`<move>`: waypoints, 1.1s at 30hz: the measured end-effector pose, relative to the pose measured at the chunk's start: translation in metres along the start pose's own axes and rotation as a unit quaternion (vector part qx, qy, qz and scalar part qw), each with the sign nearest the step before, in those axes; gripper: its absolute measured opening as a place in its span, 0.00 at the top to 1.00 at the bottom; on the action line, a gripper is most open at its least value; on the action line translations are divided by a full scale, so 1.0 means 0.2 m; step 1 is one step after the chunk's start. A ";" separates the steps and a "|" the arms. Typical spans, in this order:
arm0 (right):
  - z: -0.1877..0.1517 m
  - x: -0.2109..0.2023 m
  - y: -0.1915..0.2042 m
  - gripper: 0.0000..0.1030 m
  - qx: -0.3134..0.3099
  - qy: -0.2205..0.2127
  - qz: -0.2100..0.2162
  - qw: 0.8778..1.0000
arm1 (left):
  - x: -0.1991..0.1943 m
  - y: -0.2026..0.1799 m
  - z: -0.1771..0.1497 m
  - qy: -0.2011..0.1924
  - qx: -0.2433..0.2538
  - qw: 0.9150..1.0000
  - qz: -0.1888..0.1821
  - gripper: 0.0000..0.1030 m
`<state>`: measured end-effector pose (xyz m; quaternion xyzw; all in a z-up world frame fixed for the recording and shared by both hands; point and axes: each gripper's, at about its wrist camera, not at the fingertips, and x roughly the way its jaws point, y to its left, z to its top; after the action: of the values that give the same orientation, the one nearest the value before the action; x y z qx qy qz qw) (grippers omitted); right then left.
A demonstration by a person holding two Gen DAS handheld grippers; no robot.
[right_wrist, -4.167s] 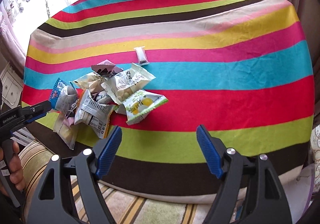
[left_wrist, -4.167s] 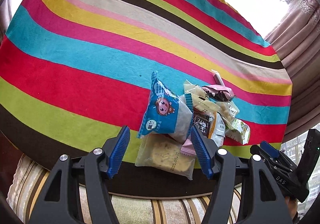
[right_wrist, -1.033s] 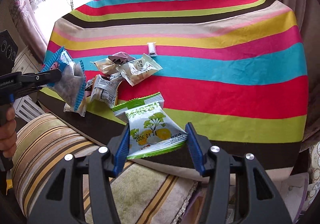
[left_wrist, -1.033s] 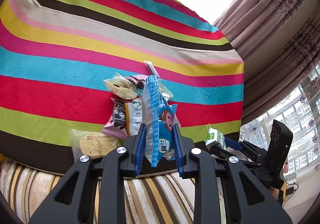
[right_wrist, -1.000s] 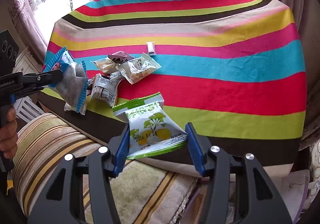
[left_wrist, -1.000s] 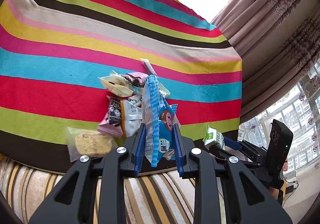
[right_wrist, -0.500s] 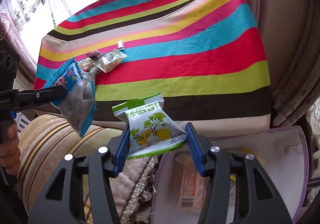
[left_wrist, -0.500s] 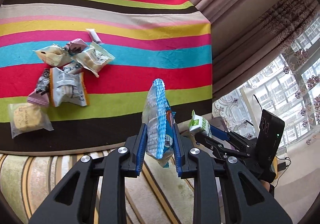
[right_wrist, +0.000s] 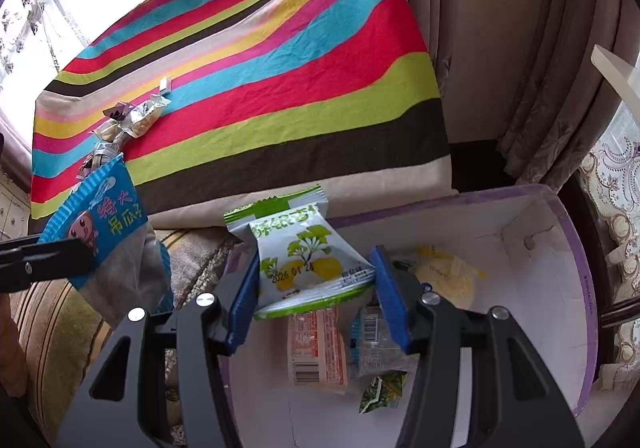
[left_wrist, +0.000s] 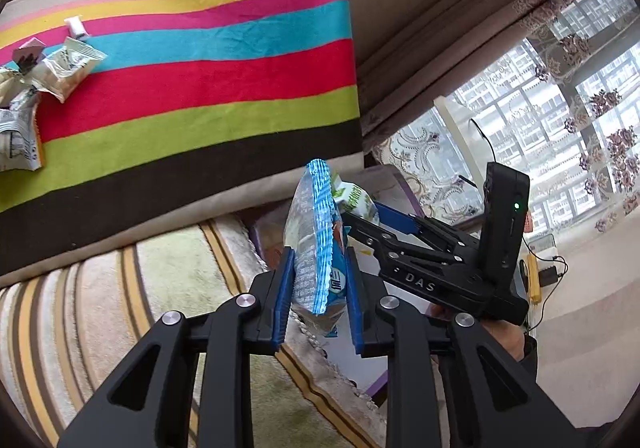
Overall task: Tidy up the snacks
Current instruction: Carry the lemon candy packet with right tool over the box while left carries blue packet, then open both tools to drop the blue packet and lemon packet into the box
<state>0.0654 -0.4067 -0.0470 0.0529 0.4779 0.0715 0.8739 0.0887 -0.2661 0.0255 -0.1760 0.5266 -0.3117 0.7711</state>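
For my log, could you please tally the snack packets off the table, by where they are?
Held in grippers: 2, blue packet in left gripper, green-white packet in right gripper.
In purple box: 4, yellow packet, pink packet, clear packet, small green packet.
Total: 6.

A box point(right_wrist: 568, 288) stands on the floor just beside the table's point(right_wrist: 280, 95) near corner, several snack packets point(right_wrist: 316, 348) lying inside it, while a striped rug point(left_wrist: 100, 308) spreads to its left and a cluster of packets point(left_wrist: 52, 67) remains on the table's left side.
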 end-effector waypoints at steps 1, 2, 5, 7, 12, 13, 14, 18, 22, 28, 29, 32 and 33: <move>-0.01 0.00 -0.01 0.47 -0.001 0.003 -0.004 1.000 | 0.02 -0.02 -0.01 0.009 0.006 1.000 -0.003 0.79; -0.03 0.00 -0.02 0.47 -0.001 0.005 -0.007 1.000 | 0.04 -0.04 -0.02 0.017 0.011 1.000 -0.005 0.79; -0.06 0.01 -0.04 0.47 0.004 0.014 -0.011 1.000 | 0.11 -0.10 -0.07 0.043 0.025 0.999 -0.011 0.79; -0.09 0.02 -0.07 0.46 0.008 0.020 -0.020 1.000 | 0.14 -0.12 -0.10 0.064 0.032 0.997 -0.014 0.79; -0.13 0.03 -0.10 0.44 0.018 0.028 -0.024 0.999 | 0.20 -0.14 -0.15 0.097 0.034 0.994 -0.023 0.77; -0.13 0.03 -0.10 0.43 0.020 0.028 -0.023 0.999 | 0.20 -0.14 -0.15 0.096 0.031 0.995 -0.023 0.71; -0.13 0.03 -0.10 0.39 0.020 0.028 -0.024 0.999 | 0.19 -0.13 -0.14 0.093 0.028 0.995 -0.025 0.62; -0.12 0.03 -0.07 0.30 0.012 0.029 -0.024 0.999 | 0.16 -0.11 -0.13 0.080 0.020 0.996 -0.023 0.57; -0.10 0.03 -0.04 0.26 0.007 0.030 -0.021 0.999 | 0.12 -0.08 -0.11 0.069 0.012 0.997 -0.017 0.57; -0.10 0.04 0.00 0.26 0.004 0.036 -0.015 0.999 | 0.05 -0.01 -0.08 0.040 -0.009 0.999 0.002 0.53; -0.10 0.04 0.01 0.26 0.004 0.038 -0.014 0.999 | 0.04 0.01 -0.08 0.035 -0.012 0.999 0.006 0.53; -0.09 0.04 0.02 0.26 0.003 0.038 -0.011 0.999 | -0.01 0.05 -0.06 0.019 -0.023 0.999 0.020 0.53; -0.09 0.04 0.03 0.26 0.002 0.037 -0.009 0.999 | -0.03 0.07 -0.06 0.014 -0.028 0.999 0.025 0.53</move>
<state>0.0534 -0.3994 -0.0623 0.0478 0.5106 0.0639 0.8561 0.0798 -0.2497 0.0166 -0.1799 0.5496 -0.2804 0.7661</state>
